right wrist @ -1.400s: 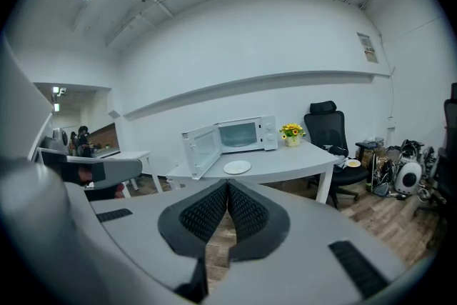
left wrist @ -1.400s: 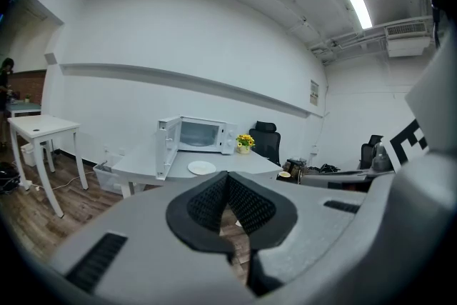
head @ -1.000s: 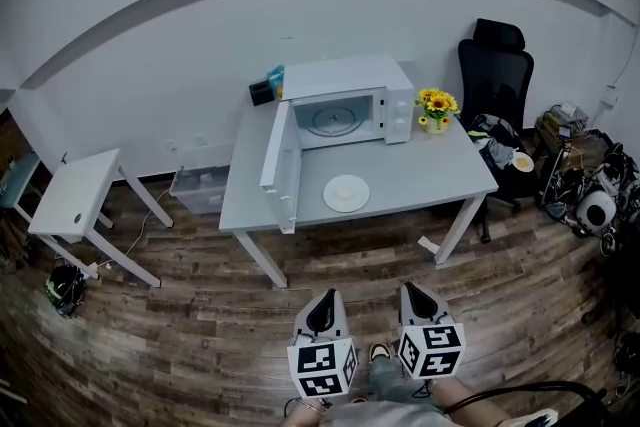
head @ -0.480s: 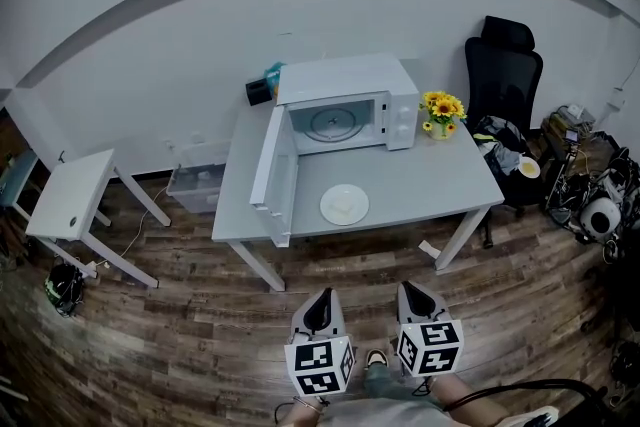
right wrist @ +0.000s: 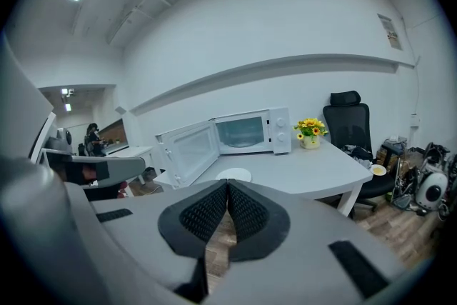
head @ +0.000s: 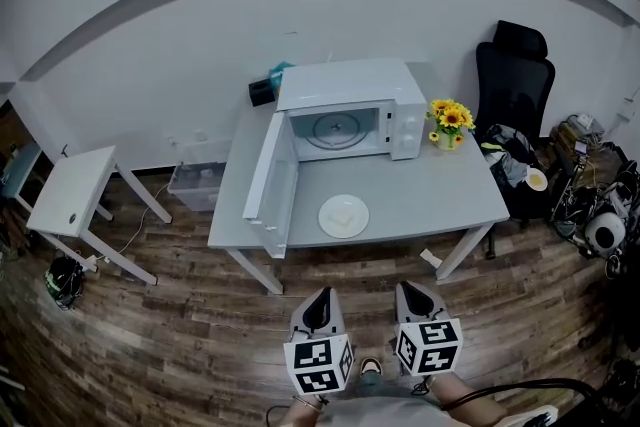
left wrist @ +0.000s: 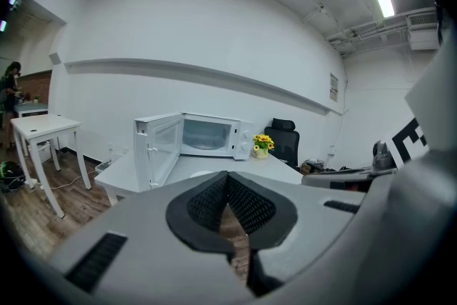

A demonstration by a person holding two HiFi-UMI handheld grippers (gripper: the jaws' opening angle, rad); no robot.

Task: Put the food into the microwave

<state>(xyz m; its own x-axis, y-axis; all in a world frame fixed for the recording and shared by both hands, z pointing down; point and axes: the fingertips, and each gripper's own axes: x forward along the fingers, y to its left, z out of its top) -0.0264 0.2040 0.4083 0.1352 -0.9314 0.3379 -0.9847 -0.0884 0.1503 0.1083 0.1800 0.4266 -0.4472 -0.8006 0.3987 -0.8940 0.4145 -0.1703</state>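
Note:
A white microwave (head: 350,110) stands at the back of a grey table (head: 420,195), its door (head: 268,183) swung wide open to the left and its glass turntable bare. In front of it a white plate (head: 344,215) holds a pale piece of food. The microwave (left wrist: 207,136) and the plate (right wrist: 234,174) also show in the gripper views. My left gripper (head: 319,303) and right gripper (head: 416,295) hang side by side over the wooden floor, well short of the table. Both are shut with nothing between the jaws.
A pot of yellow flowers (head: 448,123) stands right of the microwave. A black office chair (head: 515,85) and a heap of gear (head: 595,205) are at the right. A small white side table (head: 70,190) and a clear storage box (head: 195,185) are at the left.
The table and microwave have drawn slightly nearer and lower in the head view. Both grippers keep their places and stay shut.

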